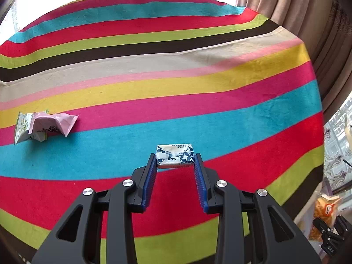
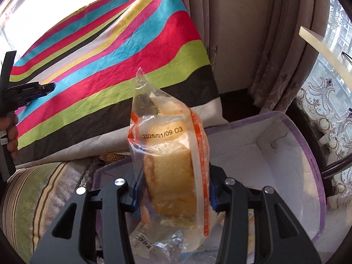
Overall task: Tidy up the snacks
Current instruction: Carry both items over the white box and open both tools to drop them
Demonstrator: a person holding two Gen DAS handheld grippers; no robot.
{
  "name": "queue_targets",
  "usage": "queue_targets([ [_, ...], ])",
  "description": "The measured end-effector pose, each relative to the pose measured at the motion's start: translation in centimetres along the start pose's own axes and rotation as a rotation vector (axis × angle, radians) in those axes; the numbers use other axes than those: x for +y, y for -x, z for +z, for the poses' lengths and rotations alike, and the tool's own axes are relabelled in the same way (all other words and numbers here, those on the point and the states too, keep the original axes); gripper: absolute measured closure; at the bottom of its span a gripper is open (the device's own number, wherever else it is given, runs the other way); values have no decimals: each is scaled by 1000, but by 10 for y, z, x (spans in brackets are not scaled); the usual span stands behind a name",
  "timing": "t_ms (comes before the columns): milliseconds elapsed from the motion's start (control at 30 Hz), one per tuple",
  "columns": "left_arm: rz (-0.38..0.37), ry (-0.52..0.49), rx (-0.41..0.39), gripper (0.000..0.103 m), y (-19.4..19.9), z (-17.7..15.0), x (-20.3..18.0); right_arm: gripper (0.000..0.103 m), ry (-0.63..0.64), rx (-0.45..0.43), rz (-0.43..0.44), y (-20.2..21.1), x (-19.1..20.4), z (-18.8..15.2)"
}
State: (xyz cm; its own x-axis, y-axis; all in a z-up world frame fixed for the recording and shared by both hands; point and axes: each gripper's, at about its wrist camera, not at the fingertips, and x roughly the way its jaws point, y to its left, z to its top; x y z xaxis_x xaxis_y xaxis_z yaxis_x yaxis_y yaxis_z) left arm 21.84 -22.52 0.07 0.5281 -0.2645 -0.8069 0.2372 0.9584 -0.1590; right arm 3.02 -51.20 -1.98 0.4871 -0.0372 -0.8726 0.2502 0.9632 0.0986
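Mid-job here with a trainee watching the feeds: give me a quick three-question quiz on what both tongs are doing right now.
1. True or false: the left tongs have a small blue-and-white packet between their tips.
2. Multiple choice: the right tongs hold A) a pink wrapper, B) a clear bag of bread, C) nothing.
3. Fill in: below the bread sits a white box with a ____ rim.

Key: 1 true. 2 B. 3 purple. Still on the striped cloth: a pink packet overlapping a green-and-white packet.
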Motion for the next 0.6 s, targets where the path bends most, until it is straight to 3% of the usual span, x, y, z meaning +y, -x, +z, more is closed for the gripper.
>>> queue_targets([
  [267, -189, -21, 27, 72, 43, -36, -51, 58, -60, -10, -38, 13, -30, -12],
  [400, -291, -48, 90, 72, 57, -65, -85, 58, -77, -13, -54, 21, -45, -22],
  [600, -381, -118, 193, 71, 71, -107, -127, 58, -114, -3, -77, 27, -67, -39],
])
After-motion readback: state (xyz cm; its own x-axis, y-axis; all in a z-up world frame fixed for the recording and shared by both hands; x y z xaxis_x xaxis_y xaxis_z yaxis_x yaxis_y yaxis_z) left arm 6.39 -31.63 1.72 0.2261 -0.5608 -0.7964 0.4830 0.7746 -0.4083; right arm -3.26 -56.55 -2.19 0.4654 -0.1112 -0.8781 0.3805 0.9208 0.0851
